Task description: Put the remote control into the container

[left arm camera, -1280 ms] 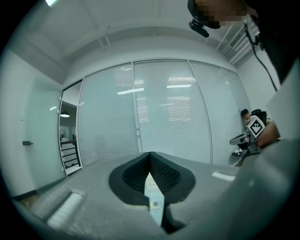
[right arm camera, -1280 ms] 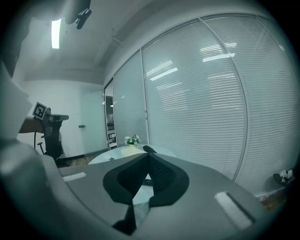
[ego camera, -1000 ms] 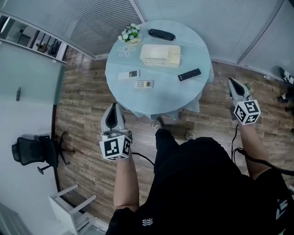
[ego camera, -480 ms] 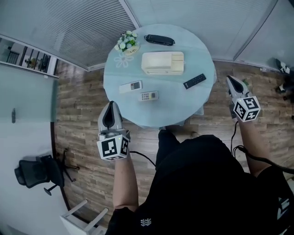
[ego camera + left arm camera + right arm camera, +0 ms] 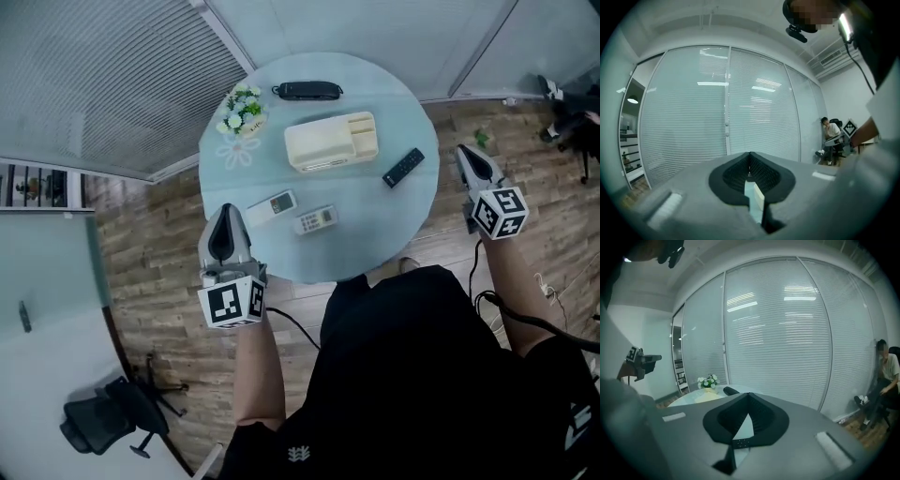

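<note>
In the head view both tongs are at the edge of the round desk (image 5: 375,239), closed and empty. The black remote control (image 5: 403,167) lies on the desk just ahead of the right tongs (image 5: 472,161), to their left. The cream container (image 5: 333,141) stands further beyond it. Two white remote controls (image 5: 272,205) lie just ahead of the left tongs (image 5: 225,236).

In the left gripper view the tips are pressed together with nothing between them.

In the right gripper view the tips also meet, and the black remote control shows just below them.

I judge this is the approach step. Next, the right tongs must open and come down across the narrow width of the black remote control.
</note>
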Demonstrator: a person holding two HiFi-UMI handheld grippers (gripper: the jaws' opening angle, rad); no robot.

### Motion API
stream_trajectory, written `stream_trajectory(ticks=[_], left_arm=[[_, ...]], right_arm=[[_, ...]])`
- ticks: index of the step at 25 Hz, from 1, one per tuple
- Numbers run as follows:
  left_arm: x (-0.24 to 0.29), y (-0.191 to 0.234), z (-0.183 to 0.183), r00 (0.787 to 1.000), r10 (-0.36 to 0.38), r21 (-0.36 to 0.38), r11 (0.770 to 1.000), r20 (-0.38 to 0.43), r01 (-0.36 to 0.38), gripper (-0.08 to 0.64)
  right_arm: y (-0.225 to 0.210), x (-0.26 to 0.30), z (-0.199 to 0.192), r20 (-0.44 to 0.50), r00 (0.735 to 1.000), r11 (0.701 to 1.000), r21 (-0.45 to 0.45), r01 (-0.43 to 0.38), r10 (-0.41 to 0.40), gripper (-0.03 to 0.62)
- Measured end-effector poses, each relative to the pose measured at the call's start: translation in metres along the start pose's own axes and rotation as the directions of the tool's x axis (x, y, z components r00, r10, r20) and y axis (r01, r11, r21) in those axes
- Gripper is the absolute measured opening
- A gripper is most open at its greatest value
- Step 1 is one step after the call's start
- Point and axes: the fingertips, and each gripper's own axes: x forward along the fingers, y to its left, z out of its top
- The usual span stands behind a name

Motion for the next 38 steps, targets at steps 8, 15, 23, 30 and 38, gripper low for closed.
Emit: stream_trajectory(ticks=[8,15,23,30,38], left_arm=[[0.065,0.025,-0.009,0.981,-0.194,0.029,0.981,0.001,0.194,0.002],[0.112,0.024,-0.005,0.953,-0.301,0.018,0.954,0.035,0.301,0.002],[0.131,0.019,-0.02,0.937,-0.349,-0.001,0.937,0.0,0.349,0.002],[0.133,0.003,-0.038,0.935,-0.35,-0.008,0.937,-0.05,0.35,0.002],[0.161,-0.048,-0.075,0.907,-0.408,-0.018,0.913,-0.102,0.408,0.002]], right_arm=[[0.02,0.009,-0.007,-0.013,0.983,0.978,0.1,0.185,-0.185,0.002],[0.034,0.023,-0.013,-0.054,0.958,0.946,0.149,0.287,-0.282,0.002],[0.032,0.046,-0.031,-0.068,0.946,0.922,0.214,0.323,-0.316,0.002],[0.025,0.057,-0.073,-0.119,0.943,0.907,0.261,0.331,-0.31,0.002],[0.009,0.072,-0.119,-0.156,0.942,0.892,0.307,0.332,-0.297,0.002]])
